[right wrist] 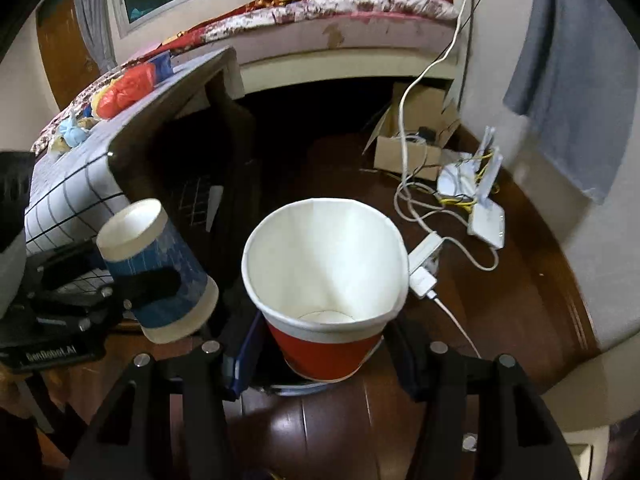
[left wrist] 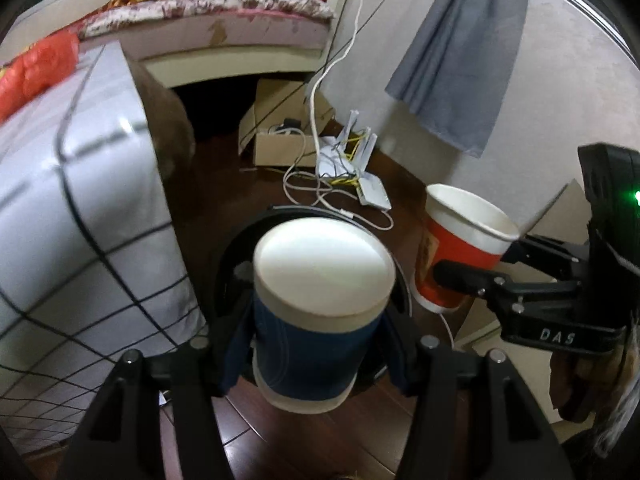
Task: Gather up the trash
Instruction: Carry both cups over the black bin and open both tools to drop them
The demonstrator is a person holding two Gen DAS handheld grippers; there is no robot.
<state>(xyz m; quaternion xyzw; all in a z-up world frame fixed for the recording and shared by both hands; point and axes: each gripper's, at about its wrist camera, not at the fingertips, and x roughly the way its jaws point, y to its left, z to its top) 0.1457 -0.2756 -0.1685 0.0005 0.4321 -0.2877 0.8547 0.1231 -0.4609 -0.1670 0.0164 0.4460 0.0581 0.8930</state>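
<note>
Between the left gripper's (left wrist: 316,344) closed fingers sits a blue paper cup (left wrist: 316,320), base toward the camera, held above a dark round bin (left wrist: 240,264) on the wooden floor (left wrist: 320,432). Just beside it, the right gripper (right wrist: 324,344) pinches a red paper cup (right wrist: 328,344), mouth open toward its camera. Beyond lie a white router (right wrist: 486,220), cables, a cardboard box (right wrist: 408,156) and a bed (right wrist: 340,20).

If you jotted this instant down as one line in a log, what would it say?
left gripper: shut on blue paper cup, base facing camera | right gripper: shut on red paper cup, mouth facing camera | both above wood floor
</note>
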